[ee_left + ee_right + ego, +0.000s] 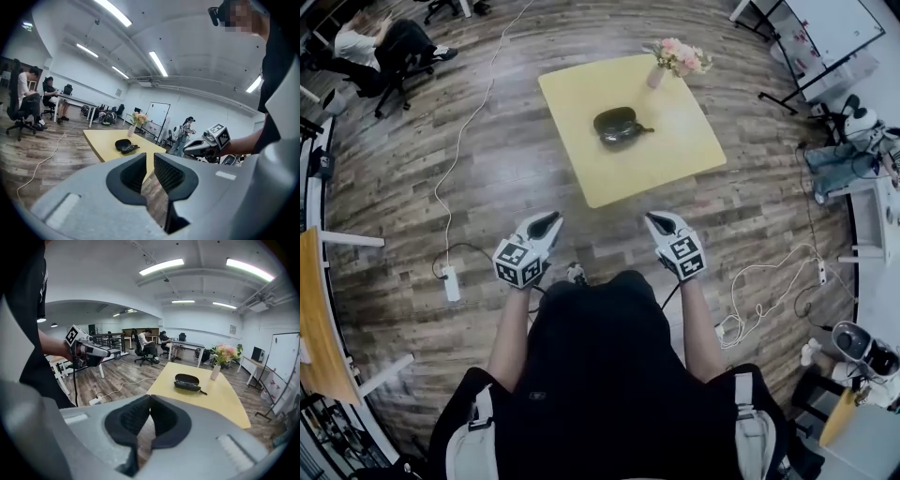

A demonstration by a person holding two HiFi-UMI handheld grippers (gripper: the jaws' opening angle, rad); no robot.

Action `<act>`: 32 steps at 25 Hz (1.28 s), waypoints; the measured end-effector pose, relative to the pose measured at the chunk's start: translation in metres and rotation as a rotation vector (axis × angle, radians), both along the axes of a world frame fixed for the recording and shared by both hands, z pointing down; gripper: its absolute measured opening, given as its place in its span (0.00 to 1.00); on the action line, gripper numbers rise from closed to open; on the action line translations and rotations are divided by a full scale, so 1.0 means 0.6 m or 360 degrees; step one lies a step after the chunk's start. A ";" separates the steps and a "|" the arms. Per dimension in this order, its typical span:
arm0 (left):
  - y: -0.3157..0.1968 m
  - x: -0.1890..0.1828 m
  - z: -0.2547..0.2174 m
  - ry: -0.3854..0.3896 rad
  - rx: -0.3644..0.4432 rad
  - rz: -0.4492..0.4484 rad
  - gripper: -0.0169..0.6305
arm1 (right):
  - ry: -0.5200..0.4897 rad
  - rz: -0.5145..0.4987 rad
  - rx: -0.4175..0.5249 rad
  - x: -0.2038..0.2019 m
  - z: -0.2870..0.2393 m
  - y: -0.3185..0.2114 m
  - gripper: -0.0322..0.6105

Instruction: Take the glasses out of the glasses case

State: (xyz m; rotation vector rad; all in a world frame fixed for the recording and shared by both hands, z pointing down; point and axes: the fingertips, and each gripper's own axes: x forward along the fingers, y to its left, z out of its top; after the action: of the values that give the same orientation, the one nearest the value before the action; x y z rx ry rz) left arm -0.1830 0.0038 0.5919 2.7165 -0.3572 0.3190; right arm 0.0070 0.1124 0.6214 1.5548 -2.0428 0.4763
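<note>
A dark glasses case [614,119] lies open on the yellow table [675,136], with dark glasses [626,135] at its near edge, one temple sticking out to the right. The case [123,143] [186,378] shows far ahead in both gripper views. My left gripper [547,224] [150,157] hovers over the floor short of the table, its jaws a narrow slit apart and empty. My right gripper [656,221] [149,397] is level with it on the right, its tips touching, holding nothing. Both grippers are well away from the case.
A pink vase of flowers [659,73] stands at the table's far corner. A power strip [451,283] and white cables cross the wooden floor on the left. A person sits on an office chair [394,52] at the far left. Whiteboard stands and clutter line the right.
</note>
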 end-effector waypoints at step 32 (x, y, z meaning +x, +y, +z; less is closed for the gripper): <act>-0.124 0.081 0.010 -0.0103 -0.0034 -0.0189 0.12 | -0.0006 -0.0143 -0.0079 0.139 0.054 -0.161 0.05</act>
State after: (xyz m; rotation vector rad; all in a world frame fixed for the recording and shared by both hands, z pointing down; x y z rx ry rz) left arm -0.1342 -0.0706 0.5978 2.6549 -0.5282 0.3758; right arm 0.0903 0.0156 0.6539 1.4279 -2.0777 0.4924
